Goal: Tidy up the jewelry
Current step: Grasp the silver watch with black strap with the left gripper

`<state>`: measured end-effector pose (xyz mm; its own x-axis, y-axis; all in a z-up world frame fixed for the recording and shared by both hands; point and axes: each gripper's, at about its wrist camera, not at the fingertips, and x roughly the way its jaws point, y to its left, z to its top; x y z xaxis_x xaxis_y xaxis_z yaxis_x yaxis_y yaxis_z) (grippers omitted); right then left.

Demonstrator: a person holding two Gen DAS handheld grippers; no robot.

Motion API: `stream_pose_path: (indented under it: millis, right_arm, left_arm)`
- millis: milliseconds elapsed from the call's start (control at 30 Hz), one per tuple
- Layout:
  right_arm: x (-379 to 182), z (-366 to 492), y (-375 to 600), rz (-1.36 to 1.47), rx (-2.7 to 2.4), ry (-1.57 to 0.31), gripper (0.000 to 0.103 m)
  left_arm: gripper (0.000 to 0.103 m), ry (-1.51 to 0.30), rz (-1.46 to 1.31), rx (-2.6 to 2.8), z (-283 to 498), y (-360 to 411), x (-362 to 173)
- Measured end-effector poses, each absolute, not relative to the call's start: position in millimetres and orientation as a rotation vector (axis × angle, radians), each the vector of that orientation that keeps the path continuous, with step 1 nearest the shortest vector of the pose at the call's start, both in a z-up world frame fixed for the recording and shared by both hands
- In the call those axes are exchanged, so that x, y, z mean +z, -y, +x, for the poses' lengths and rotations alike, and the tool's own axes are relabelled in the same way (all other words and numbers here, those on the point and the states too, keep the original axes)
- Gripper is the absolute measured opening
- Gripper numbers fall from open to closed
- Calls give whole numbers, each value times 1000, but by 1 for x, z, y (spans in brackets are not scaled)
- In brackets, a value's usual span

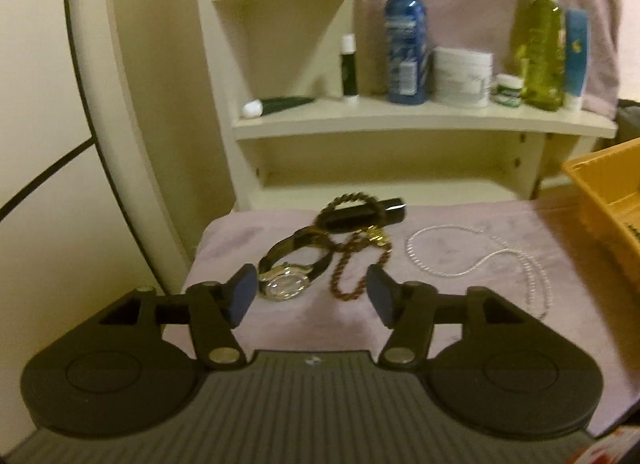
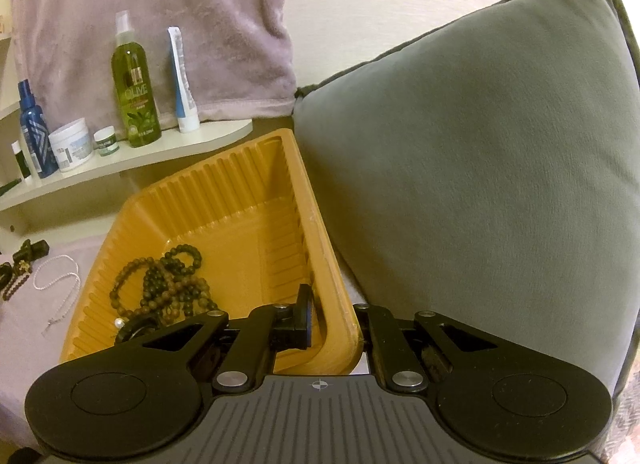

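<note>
At the bottom of the right view, the right gripper (image 2: 334, 328) is clenched on the tray (image 2: 320, 248) rim, likely to steady it; beads (image 2: 168, 284) lie inside. In the left view, the left gripper (image 1: 310, 296) is released, empty, framing the watch (image 1: 286, 284) and gold chain (image 1: 352, 264) at centre, probably the next pick; silver chain (image 1: 480, 260) right

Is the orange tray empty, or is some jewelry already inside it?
Not empty: the orange tray already holds several dark bead necklaces piled on its floor.
</note>
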<state>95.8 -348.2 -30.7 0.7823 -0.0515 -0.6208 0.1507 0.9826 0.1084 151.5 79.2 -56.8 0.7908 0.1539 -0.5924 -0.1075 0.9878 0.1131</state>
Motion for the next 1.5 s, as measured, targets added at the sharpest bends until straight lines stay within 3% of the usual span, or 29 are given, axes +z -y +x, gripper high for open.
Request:
stream_pose_path:
  millis: [733, 1100, 1500]
  right_arm:
    - [-33, 97, 349, 136, -112, -677, 9]
    - [-35, 97, 349, 138, -112, -677, 9]
    - [-37, 98, 351, 145, -109, -675, 9]
  left_arm:
    - [52, -658, 1, 265, 181, -94, -84]
    - [32, -652, -2, 271, 182, -93, -88]
    - [31, -653, -7, 235, 168, -86, -81]
